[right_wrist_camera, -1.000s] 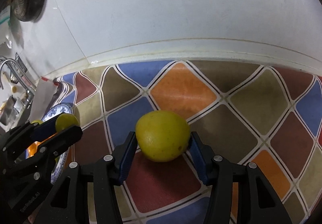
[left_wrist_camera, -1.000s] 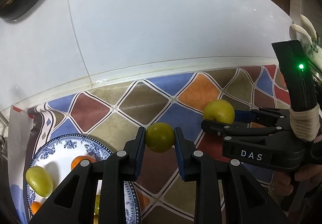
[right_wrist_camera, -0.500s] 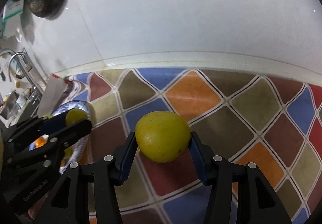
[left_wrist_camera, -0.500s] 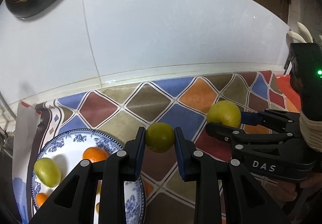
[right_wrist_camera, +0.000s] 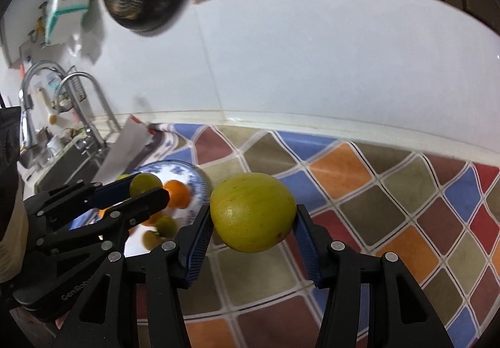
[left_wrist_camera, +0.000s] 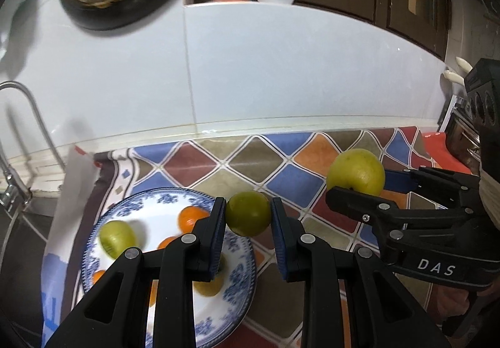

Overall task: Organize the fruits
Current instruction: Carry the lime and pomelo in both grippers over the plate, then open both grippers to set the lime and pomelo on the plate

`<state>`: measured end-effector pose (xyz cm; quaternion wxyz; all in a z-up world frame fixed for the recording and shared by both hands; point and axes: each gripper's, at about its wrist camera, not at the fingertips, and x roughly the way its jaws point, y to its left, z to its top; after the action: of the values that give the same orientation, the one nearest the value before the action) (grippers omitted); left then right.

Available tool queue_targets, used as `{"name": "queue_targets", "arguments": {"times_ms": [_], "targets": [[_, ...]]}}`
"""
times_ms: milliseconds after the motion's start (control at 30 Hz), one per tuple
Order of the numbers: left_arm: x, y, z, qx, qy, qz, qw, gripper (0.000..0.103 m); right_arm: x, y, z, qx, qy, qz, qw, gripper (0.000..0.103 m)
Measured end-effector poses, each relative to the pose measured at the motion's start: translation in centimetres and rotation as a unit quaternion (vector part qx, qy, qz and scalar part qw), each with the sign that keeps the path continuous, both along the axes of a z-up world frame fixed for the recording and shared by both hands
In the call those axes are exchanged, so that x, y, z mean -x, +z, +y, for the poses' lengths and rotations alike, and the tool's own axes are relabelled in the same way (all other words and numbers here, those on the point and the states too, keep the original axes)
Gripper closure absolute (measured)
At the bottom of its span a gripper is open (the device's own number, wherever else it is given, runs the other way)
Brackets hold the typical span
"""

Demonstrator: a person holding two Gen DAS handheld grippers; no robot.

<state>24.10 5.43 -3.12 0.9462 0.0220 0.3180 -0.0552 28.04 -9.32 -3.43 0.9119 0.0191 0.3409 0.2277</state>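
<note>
Here, above a counter covered in a diamond-patterned cloth [left_wrist_camera: 306,157], we carry two fruits at once: our left gripper [left_wrist_camera: 248,216] is clamped on a small green fruit [left_wrist_camera: 248,213] at the centre of the left wrist view, and our right gripper [right_wrist_camera: 253,223] is clamped on a larger yellow-green fruit [right_wrist_camera: 253,212] at the centre of the right wrist view. Both fruits hang clear of the cloth, held between the blue pads [left_wrist_camera: 218,223]. The blue-and-white plate [left_wrist_camera: 237,279] sits at the lower left of the left view, already holding a green fruit [left_wrist_camera: 117,238] and several oranges [left_wrist_camera: 190,218]; part of it is hidden behind the gripper. We judge the step in hand to be the carry toward that plate, with neither fruit yet delivered. The next move, as we read it, calls for bringing the small fruit down over a bare patch of the plate and parting the jaws low, so that it does not roll into the others, with the larger fruit to follow.
</note>
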Motion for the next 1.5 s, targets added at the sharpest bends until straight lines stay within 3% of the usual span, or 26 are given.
{"name": "queue_targets", "arguments": {"times_ms": [433, 767, 1100, 1500], "targets": [[4.2, 1.7, 4.5, -0.003, 0.049, -0.027, 0.9984, 0.075, 3.0, 2.3, 4.7, -0.002, 0.051, -0.028, 0.998, 0.05], [5.6, 0.5, 7.2, -0.006, 0.077, -0.015, 0.9969, 0.075, 3.8, 1.4, 8.1, 0.008, 0.091, -0.02, 0.996, 0.05], [6.2, -2.7, 8.1, 0.007, 0.061, 0.017, 0.9979, 0.075, 3.5, -1.7, 10.2, 0.036, 0.125, 0.015, 0.991, 0.05], [5.7, -5.0, 8.7, -0.019, 0.024, 0.052, 0.9982, 0.074, 4.1, -4.4, 12.3, 0.061, 0.158, 0.046, 0.984, 0.05]]}}
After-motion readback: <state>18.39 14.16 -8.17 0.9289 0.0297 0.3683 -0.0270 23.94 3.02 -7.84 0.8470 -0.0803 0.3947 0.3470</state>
